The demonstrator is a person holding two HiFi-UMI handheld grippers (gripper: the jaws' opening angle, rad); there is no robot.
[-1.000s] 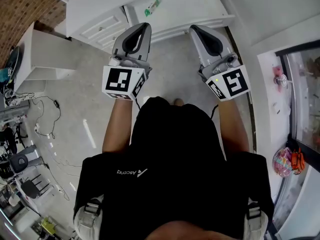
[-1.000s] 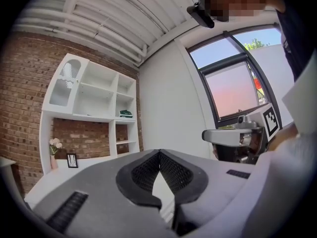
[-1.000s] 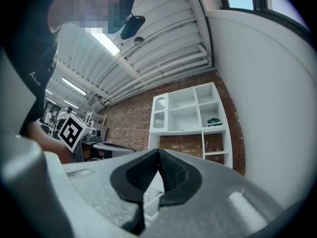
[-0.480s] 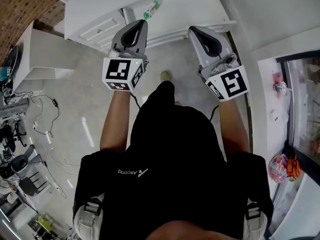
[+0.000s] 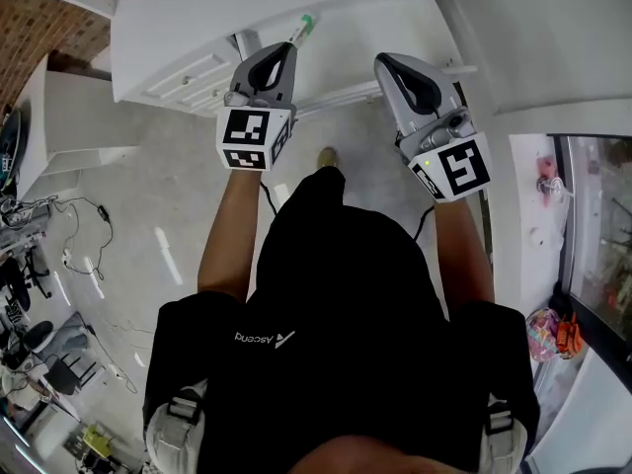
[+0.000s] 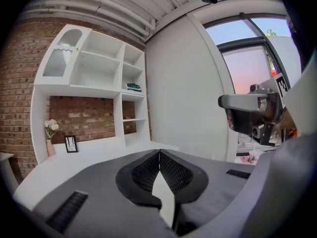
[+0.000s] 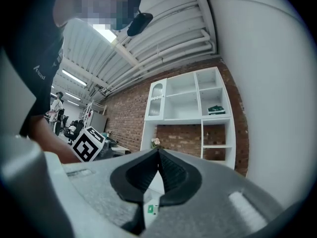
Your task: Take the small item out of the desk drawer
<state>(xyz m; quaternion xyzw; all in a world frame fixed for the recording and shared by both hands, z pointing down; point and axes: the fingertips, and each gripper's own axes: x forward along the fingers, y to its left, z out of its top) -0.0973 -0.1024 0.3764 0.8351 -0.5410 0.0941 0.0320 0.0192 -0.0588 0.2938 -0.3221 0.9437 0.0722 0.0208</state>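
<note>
Task just starting. Left gripper [image 5: 281, 52] and right gripper [image 5: 390, 62] both pressed together, holding nothing. Small green-and-white item [image 5: 302, 28] lies at white desk [image 5: 178, 8], just past left gripper; cannot tell if inside drawer. Grabbing and lifting out left to do.

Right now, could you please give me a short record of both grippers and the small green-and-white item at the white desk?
Left gripper: jaws shut, empty
Right gripper: jaws shut, empty
Small green-and-white item: lying on a white surface of the white desk, untouched by either gripper
Drawer: cannot tell whether the item lies inside one
</note>
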